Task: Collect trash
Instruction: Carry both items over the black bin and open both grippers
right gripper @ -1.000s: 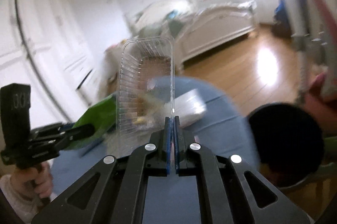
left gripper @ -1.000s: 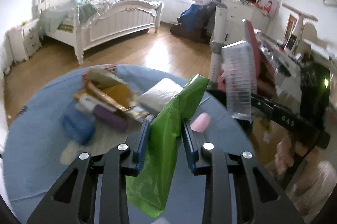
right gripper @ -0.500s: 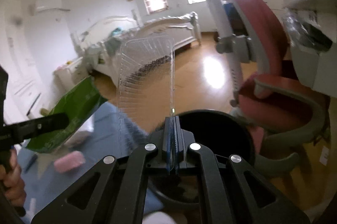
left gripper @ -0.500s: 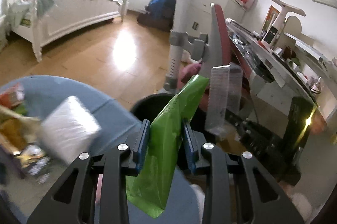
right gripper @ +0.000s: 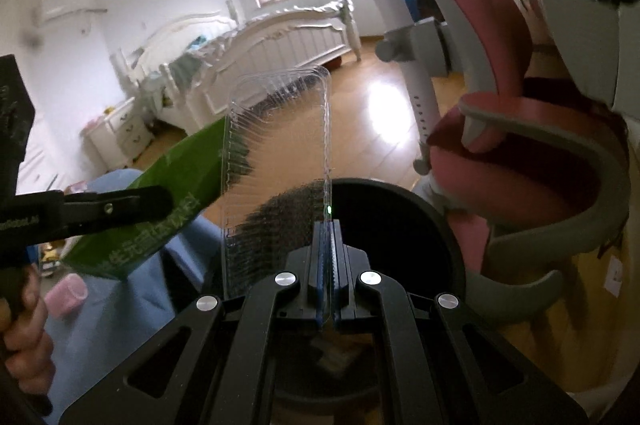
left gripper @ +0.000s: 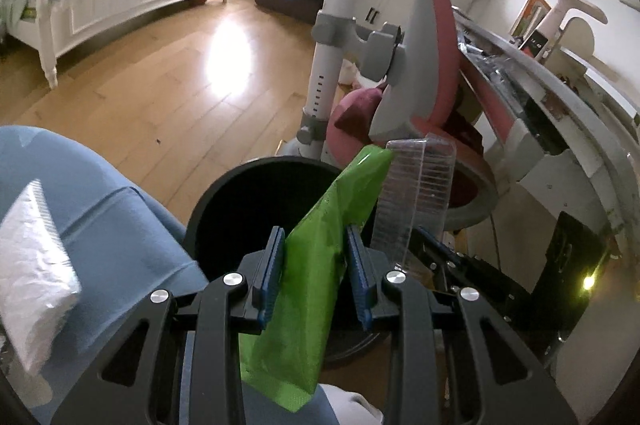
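Jaws clamp green pouch (left gripper: 316,277) left, clear tray (right gripper: 276,161) right, both above black bin (right gripper: 400,225).

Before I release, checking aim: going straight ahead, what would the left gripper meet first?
Probably the black trash bin; the left gripper, holding the green packet, points over its opening, though depth is unclear.

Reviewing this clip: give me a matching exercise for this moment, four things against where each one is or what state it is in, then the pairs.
Things:
1. green packet
2. clear plastic tray
3. black bin
4. white tissue pack

Places or states:
A. lying on the blue table cover
B. pinched by its edge in the right gripper
C. open-topped, below both grippers
D. clamped in the left gripper

Pairs: 1-D, 2-B, 3-C, 4-A
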Action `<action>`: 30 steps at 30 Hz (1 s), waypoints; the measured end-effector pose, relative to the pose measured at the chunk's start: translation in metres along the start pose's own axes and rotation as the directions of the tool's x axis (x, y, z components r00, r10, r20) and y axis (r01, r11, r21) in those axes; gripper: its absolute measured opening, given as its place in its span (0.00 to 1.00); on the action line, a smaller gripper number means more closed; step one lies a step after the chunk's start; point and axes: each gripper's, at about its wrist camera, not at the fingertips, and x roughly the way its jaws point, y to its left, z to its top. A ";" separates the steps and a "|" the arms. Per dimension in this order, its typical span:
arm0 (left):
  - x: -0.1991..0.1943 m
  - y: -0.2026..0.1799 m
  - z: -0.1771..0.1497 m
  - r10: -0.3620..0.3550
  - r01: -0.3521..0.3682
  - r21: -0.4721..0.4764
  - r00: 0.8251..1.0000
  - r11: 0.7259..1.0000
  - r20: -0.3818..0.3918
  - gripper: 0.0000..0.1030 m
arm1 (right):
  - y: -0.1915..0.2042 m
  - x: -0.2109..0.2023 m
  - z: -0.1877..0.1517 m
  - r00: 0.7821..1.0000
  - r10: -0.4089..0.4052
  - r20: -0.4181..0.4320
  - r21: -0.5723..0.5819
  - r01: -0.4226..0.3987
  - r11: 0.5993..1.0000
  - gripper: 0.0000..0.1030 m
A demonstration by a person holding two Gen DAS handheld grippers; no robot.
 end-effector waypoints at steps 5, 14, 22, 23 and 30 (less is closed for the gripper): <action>0.012 -0.004 0.001 -0.003 0.003 0.001 1.000 1.000 -0.018 0.30 | -0.008 0.007 -0.005 1.000 -0.001 -0.019 0.018 0.001 1.000 0.04; 0.017 -0.005 0.006 0.052 -0.052 0.000 0.998 0.999 -0.025 0.56 | -0.013 0.015 -0.008 0.997 0.016 -0.069 0.063 -0.012 0.998 0.09; -0.021 0.002 0.001 0.063 -0.063 -0.010 0.997 0.998 0.035 0.72 | -0.001 -0.001 -0.008 0.998 0.049 -0.044 0.076 -0.045 0.996 0.56; -0.030 0.003 -0.002 0.066 -0.066 -0.011 0.997 0.998 0.044 0.72 | 0.003 -0.003 -0.007 0.998 0.053 -0.042 0.071 -0.050 0.996 0.56; -0.098 0.027 -0.025 0.133 -0.130 -0.034 0.984 0.991 0.122 0.78 | 0.057 -0.019 0.001 0.991 0.126 -0.042 -0.014 -0.127 0.992 0.56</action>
